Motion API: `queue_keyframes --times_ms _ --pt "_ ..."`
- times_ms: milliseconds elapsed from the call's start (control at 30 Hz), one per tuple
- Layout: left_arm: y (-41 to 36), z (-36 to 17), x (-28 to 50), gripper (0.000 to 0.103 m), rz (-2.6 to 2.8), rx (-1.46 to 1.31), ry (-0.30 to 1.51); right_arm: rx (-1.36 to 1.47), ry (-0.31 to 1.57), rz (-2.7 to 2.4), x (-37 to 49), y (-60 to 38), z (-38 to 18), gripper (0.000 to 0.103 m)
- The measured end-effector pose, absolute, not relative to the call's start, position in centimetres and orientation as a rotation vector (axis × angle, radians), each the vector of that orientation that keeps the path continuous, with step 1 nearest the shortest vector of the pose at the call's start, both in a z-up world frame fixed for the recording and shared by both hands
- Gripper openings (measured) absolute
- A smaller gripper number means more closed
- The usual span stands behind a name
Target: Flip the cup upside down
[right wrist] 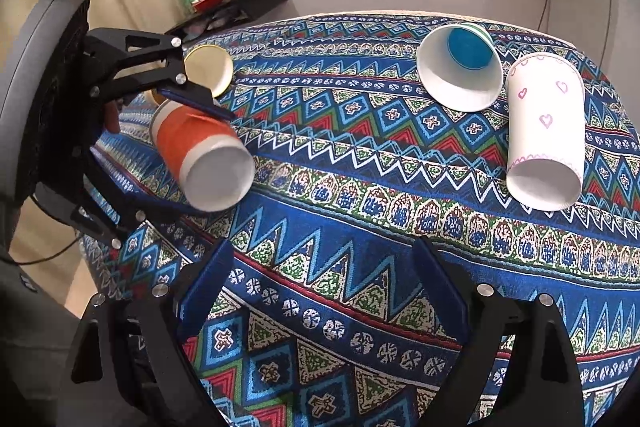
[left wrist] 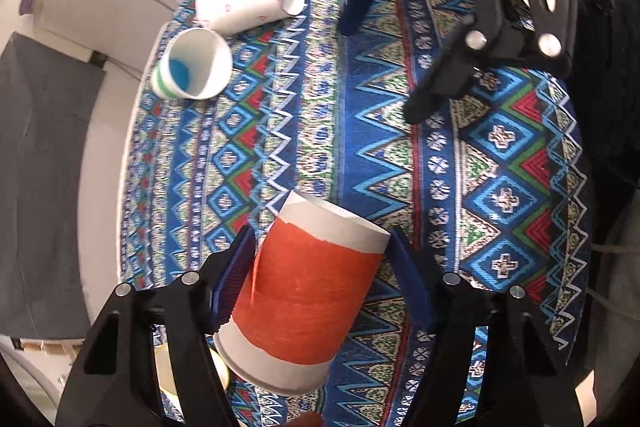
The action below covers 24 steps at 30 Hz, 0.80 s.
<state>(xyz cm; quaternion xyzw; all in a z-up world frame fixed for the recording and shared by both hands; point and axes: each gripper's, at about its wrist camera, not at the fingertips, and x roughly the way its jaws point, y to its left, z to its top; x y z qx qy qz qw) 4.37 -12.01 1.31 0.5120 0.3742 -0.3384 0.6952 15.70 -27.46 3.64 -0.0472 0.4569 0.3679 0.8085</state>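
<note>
My left gripper (left wrist: 320, 271) is shut on an orange-banded paper cup (left wrist: 308, 295) and holds it tilted on its side above the patterned tablecloth (left wrist: 400, 131). In the right wrist view the same cup (right wrist: 200, 151) shows its white base end toward the camera, held by the left gripper (right wrist: 188, 107). My right gripper (right wrist: 324, 291) is open and empty over the near part of the cloth; it also shows in the left wrist view (left wrist: 380, 47).
A cup with green stripes and a blue bottom (right wrist: 460, 67) and a white cup with purple hearts (right wrist: 544, 131) lie on their sides at the far right. A round gold lid (right wrist: 208, 69) lies behind the held cup. The table edge runs behind them.
</note>
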Motion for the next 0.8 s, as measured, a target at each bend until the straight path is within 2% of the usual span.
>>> queue_keyframes --times_ms 433,800 --pt "-10.7 4.6 6.9 0.064 -0.641 0.997 0.764 -0.080 0.958 0.786 15.7 -27.5 4.1 0.086" --pt "-8.3 5.4 9.0 0.063 -0.543 0.820 0.802 -0.092 0.938 0.785 15.8 -26.5 4.4 0.086"
